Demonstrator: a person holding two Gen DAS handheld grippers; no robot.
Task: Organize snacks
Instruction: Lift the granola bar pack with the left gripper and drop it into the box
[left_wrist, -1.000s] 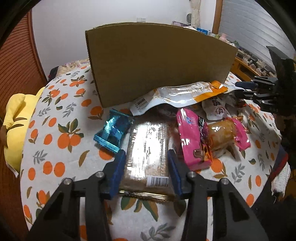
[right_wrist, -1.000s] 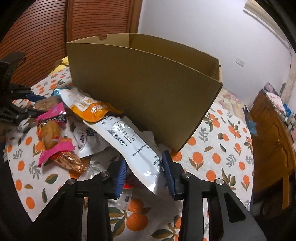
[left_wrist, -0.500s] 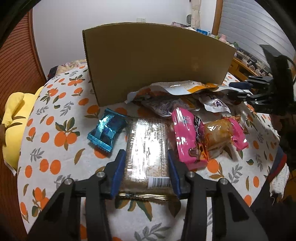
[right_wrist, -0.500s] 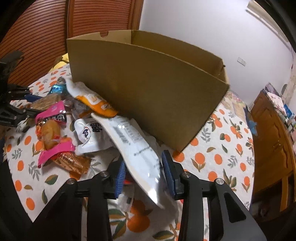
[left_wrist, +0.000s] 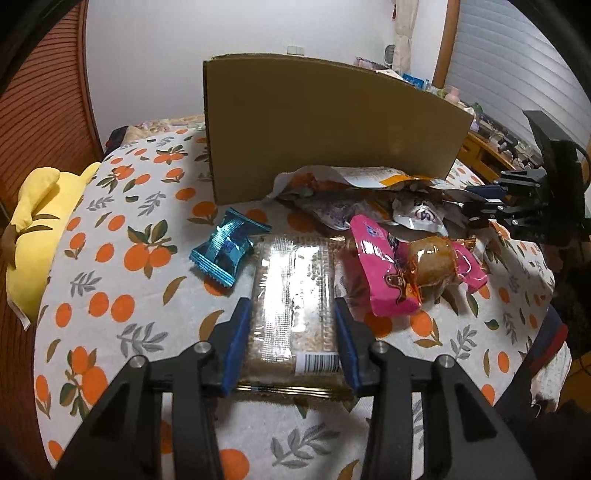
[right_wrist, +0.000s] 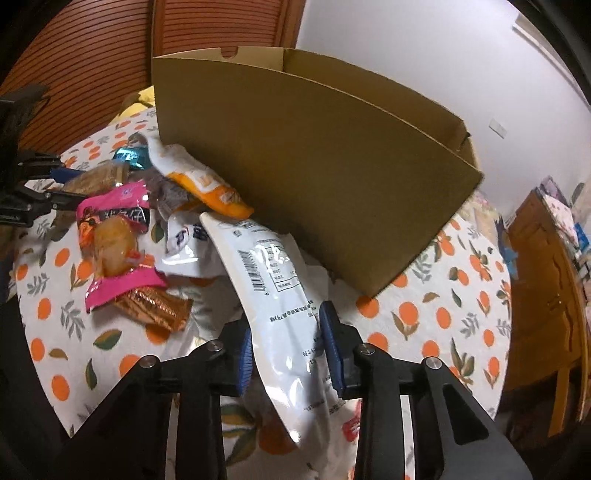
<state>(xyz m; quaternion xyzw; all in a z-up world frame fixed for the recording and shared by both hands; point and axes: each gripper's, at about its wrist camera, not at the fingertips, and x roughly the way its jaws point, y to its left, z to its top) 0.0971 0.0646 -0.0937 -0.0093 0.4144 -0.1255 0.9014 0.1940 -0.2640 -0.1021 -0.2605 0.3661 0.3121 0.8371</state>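
My left gripper (left_wrist: 291, 306) is shut on a clear-wrapped biscuit pack (left_wrist: 291, 273) that lies flat on the orange-print tablecloth (left_wrist: 110, 258). Beside the pack lie a blue candy packet (left_wrist: 229, 251) and a pink packet with a brown snack (left_wrist: 399, 273). My right gripper (right_wrist: 286, 317) has a long white pouch (right_wrist: 266, 266) with an orange end between its pads. Its jaws are closing, and both pads touch the pouch's sides. An open cardboard box (right_wrist: 314, 166) stands behind the pile. In the right wrist view the left gripper (right_wrist: 70, 184) is at the far left.
A small white pouch (right_wrist: 184, 243) and a copper-coloured wrapper (right_wrist: 151, 306) lie in the pile. A yellow plush toy (left_wrist: 40, 221) sits at the table's left edge. A wooden cabinet (right_wrist: 546, 295) stands to the right of the table.
The white pouch's far end has sunk from against the box wall down onto the snack pile. The right jaws stand a little narrower. The left gripper still grips the biscuit pack.
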